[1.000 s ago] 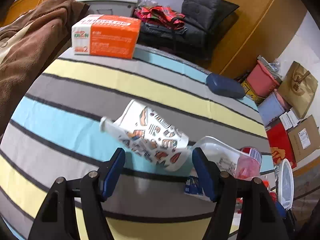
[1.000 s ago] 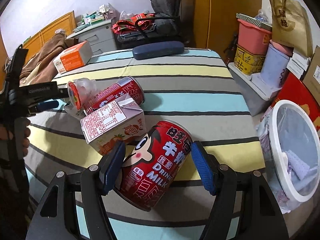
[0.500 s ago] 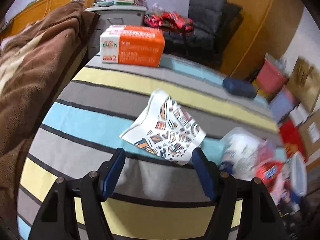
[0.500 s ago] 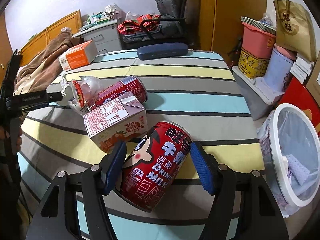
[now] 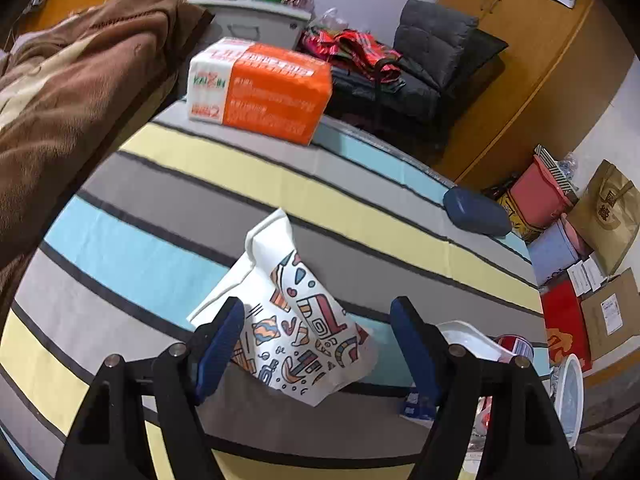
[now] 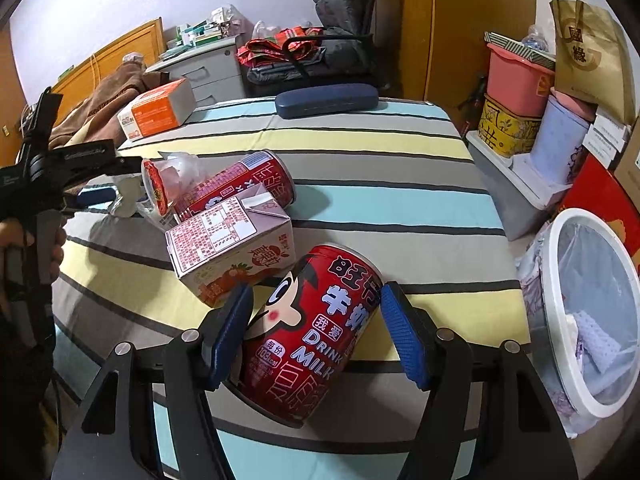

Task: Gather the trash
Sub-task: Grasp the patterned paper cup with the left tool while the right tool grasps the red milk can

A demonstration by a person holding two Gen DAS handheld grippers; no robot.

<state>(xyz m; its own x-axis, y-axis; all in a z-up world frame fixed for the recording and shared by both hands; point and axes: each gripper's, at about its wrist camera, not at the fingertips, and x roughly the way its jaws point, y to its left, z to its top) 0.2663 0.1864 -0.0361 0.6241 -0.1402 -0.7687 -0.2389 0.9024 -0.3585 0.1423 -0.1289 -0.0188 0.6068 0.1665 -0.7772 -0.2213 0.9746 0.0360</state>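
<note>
- My left gripper (image 5: pixel 316 340) hangs over the near left part of the striped table (image 5: pixel 168 184), fingers spread; the jaws have just been opening, and the flattened printed paper cup (image 5: pixel 296 320) lies between them with neither pad pressing on it.
- The cup looks light and crumpled, so I judge I should come down until both pads straddle its thick middle fold, then close slowly; a quick squeeze could flick it aside.
- I keep clear of the orange tissue box (image 5: pixel 260 88) at the far left corner; it does not look like trash.
- In the table's middle lie a clear plastic cup (image 6: pixel 168 184), a second red can (image 6: pixel 240 184) and a juice carton (image 6: pixel 232 248), touching one another; they wait for later.
- My right gripper (image 6: pixel 316 332) straddles the red milk can (image 6: pixel 316 340) near the front edge, fingers spread, pads just beside its sides with no firm press that I can see.
- I would centre the pads across the can's round body before closing, since it may roll.
- The white bin (image 6: pixel 592 312) stands just off the table's right edge, well placed for a short carry.
</note>
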